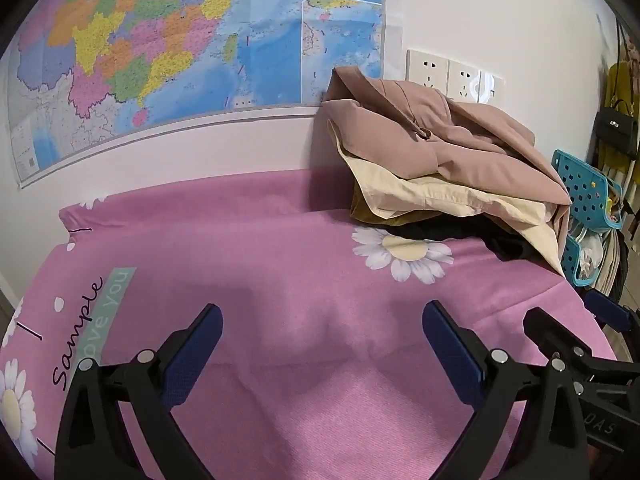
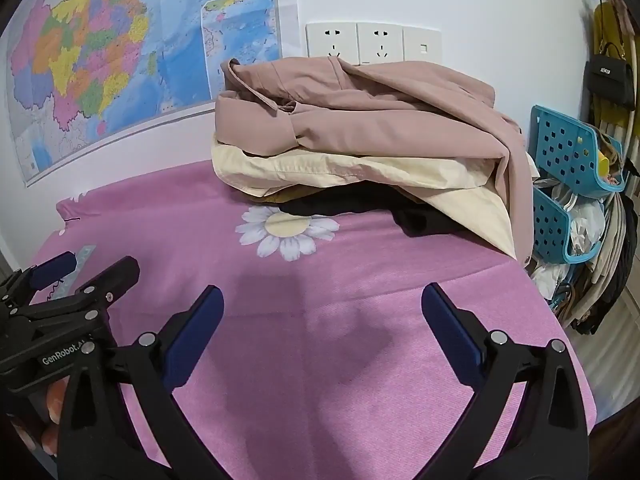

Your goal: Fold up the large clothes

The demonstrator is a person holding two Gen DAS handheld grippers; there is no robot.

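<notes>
As far as I can judge, nothing is folded yet. Item: heap of clothes (image 2: 360, 136), pink coat (image 1: 440, 136) on top, cream and dark garments under it, piled on the pink cloth surface (image 2: 320, 320) below the wall sockets (image 2: 372, 42). Left gripper (image 1: 322, 340) and right gripper (image 2: 322, 322): fingers fully spread, empty, short of the heap.

Left tool (image 1: 322, 322): black plastic frame, two angled fingers faced with dark blue ribbed pads (image 1: 192, 354), round silver screw heads at the pivots. Right tool (image 2: 322, 306): identical build. In the right wrist view, the left tool's body bears white "GenRobot" lettering.
</notes>
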